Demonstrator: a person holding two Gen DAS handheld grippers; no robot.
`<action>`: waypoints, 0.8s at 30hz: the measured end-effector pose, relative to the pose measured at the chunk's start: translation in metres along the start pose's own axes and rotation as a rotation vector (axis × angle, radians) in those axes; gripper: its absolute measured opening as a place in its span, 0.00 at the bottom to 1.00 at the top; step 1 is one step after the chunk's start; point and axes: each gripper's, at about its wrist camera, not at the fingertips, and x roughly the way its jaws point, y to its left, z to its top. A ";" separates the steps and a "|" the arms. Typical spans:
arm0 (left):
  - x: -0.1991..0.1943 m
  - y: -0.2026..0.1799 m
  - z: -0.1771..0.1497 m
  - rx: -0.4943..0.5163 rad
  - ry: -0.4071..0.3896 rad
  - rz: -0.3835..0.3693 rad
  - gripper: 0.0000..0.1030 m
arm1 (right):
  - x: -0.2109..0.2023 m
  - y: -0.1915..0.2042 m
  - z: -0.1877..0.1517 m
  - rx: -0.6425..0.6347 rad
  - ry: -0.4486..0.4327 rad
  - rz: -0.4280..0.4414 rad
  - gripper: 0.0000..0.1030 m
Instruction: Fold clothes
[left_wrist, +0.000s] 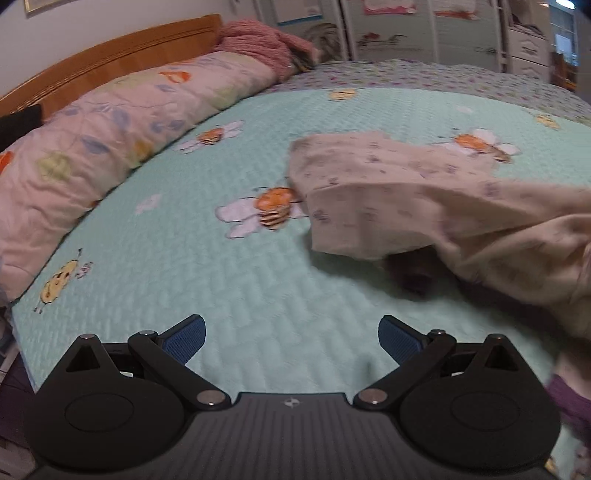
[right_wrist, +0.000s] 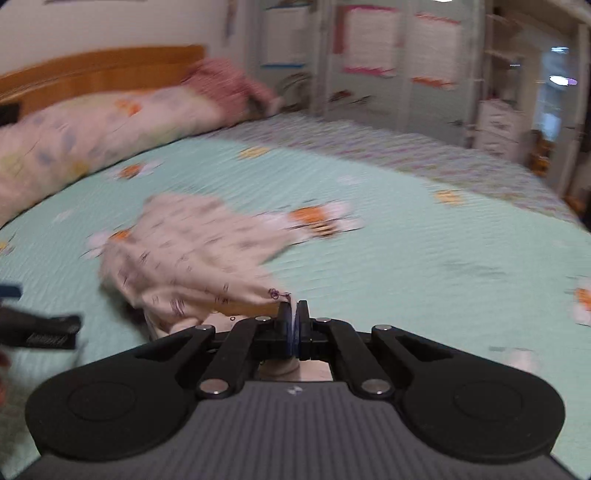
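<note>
Left gripper (left_wrist: 291, 338): pitched down toward the bed, hovering over bare quilt; jaws wide apart, nothing between them; blue pads (left_wrist: 186, 338) clear of any cloth.

Right gripper (right_wrist: 293, 325): also pitched down, tilted less steeply; jaws closed tight on a thin edge of the garment (right_wrist: 192, 258); a sliver of pale fabric shows pinched between the pads; the fabric rises from the bed toward the grip, so this corner is lifted off the quilt.

Garment: cream cloth with small purple print; in the right wrist view its long axis runs from the pinched corner at bottom centre away to the upper left, the far end lying on the quilt; in the left wrist view the garment (left_wrist: 406, 192) occupies the right half, draped and partly raised, far end pointing toward the middle of the bed, near end running off the right edge; a dark shadowed hollow shows under the raised fold; which piece of clothing it is cannot be told, frames blurred.

Bed: mint quilt (left_wrist: 221, 288) with bee motifs; the garment overlaps one bee at its left edge; a rolled pink floral duvet (left_wrist: 92, 155) lies along the wooden headboard (left_wrist: 110, 59), well apart from the garment; a pink fuzzy blanket (left_wrist: 258, 44) sits at the duvet's far end.

Part of the left gripper appears at the left edge of the right wrist view, dark and blurred, beside the garment's near end; contact cannot be told.
</note>
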 end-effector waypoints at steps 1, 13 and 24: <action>-0.004 -0.005 -0.002 0.018 0.002 0.002 1.00 | -0.001 -0.010 -0.001 0.012 0.000 -0.035 0.00; -0.050 -0.096 -0.024 0.387 -0.138 0.037 1.00 | 0.023 -0.038 -0.040 0.047 0.300 -0.091 0.37; -0.054 -0.148 -0.037 0.792 -0.519 -0.031 1.00 | -0.022 -0.104 -0.069 0.238 0.218 -0.040 0.53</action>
